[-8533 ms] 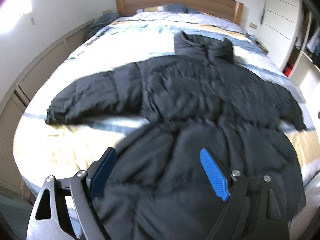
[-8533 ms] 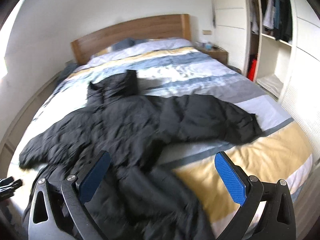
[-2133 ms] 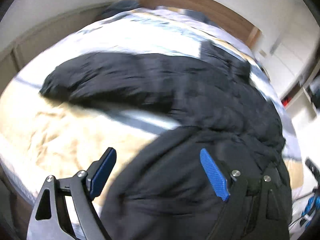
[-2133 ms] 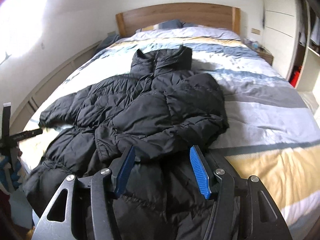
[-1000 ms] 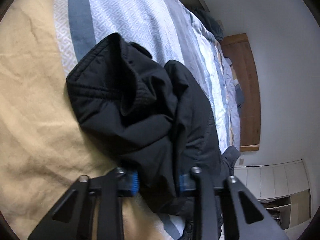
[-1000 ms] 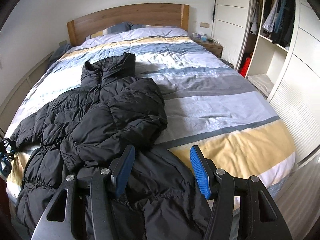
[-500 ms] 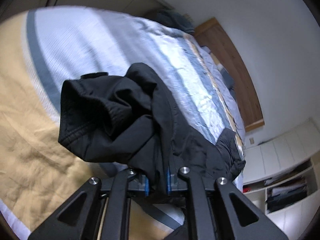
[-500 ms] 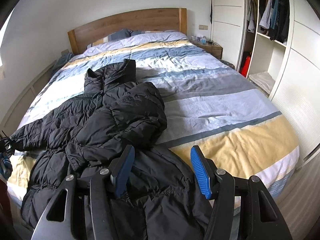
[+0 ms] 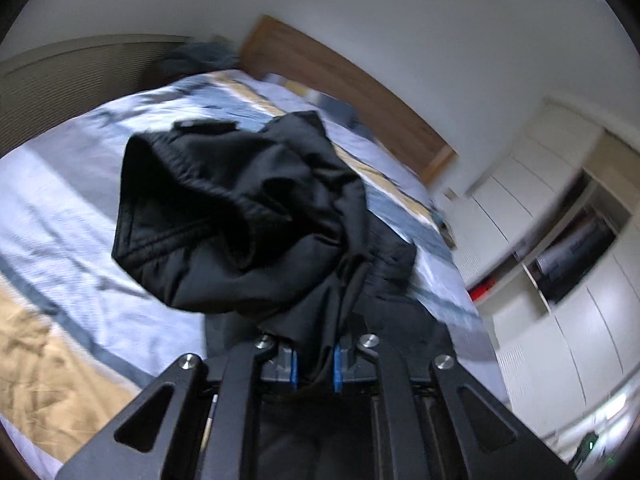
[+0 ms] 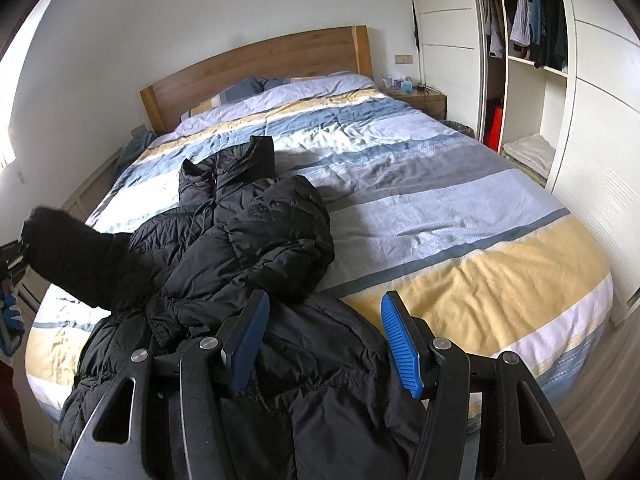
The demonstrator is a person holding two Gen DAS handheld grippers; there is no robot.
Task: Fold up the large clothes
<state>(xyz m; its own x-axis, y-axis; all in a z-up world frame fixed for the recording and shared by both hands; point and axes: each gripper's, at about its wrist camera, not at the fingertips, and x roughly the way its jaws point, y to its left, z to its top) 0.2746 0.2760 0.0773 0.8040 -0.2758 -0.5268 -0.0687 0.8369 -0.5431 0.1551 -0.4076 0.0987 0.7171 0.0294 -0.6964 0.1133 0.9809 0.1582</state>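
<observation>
A black puffer jacket lies on the striped bed, collar toward the headboard, its right sleeve folded across the chest. My left gripper is shut on the jacket's left sleeve, whose cuff hangs bunched in the air above the bed. In the right wrist view that raised sleeve sticks up at the far left, with the left gripper barely visible at the frame edge. My right gripper hovers open above the jacket's lower hem, nothing between its blue pads.
A wooden headboard and pillows stand at the far end. An open wardrobe with hanging clothes and shelves runs along the right. A nightstand sits beside it. The bed's right half is bare duvet.
My left gripper closed on the sleeve and lifted it up off the bed, rolling as it rose. The right gripper drifted slightly and stayed open.
</observation>
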